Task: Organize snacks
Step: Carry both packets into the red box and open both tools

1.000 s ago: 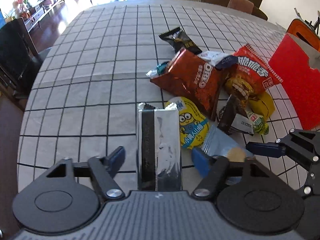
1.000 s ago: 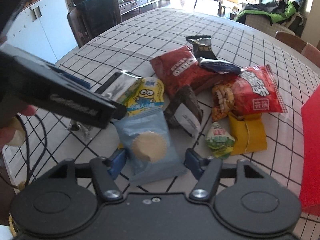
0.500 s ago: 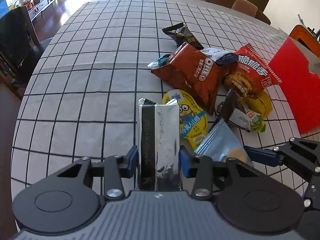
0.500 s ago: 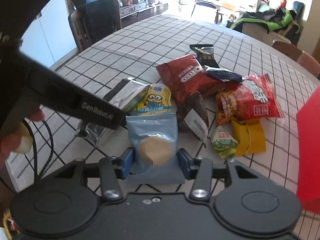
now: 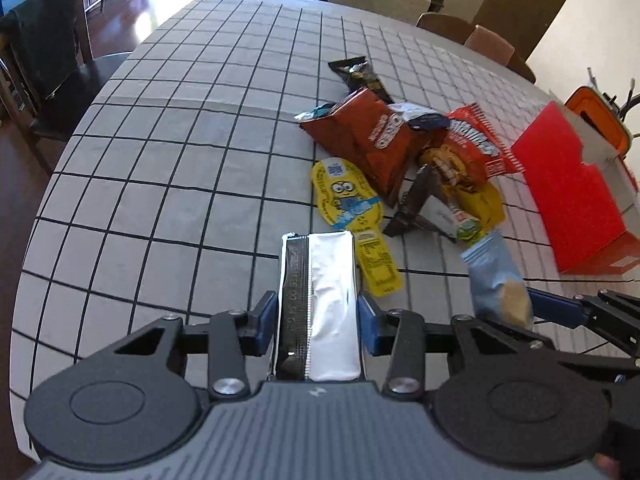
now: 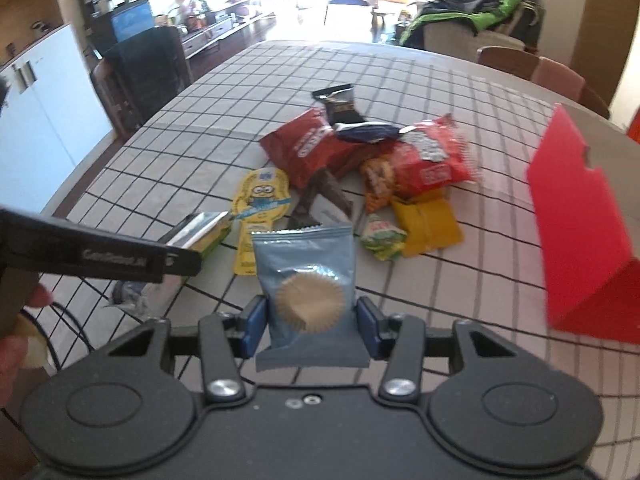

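My left gripper (image 5: 318, 316) is shut on a silver and black foil packet (image 5: 320, 300), held a little above the checked tablecloth. My right gripper (image 6: 312, 320) is shut on a light blue cupcake packet (image 6: 306, 280), also lifted; that blue packet (image 5: 498, 280) shows at the right of the left wrist view. A pile of snacks lies beyond: a yellow Minion pouch (image 5: 348, 204), a red Oreo bag (image 5: 372, 140), a red chips bag (image 6: 430, 156), a black bar wrapper (image 5: 358, 74), a yellow packet (image 6: 426, 226) and a small green one (image 6: 382, 236).
A red open box (image 6: 580, 232) stands on the table at the right of the pile; behind it in the left wrist view is an orange case (image 5: 600, 116). Chairs ring the table's far and left edges. A hand (image 6: 24, 320) and a cable show at the lower left.
Both grippers closed on their packets, the left on the foil one and the right on the blue one, then lifted them off the table and drew back from the pile.
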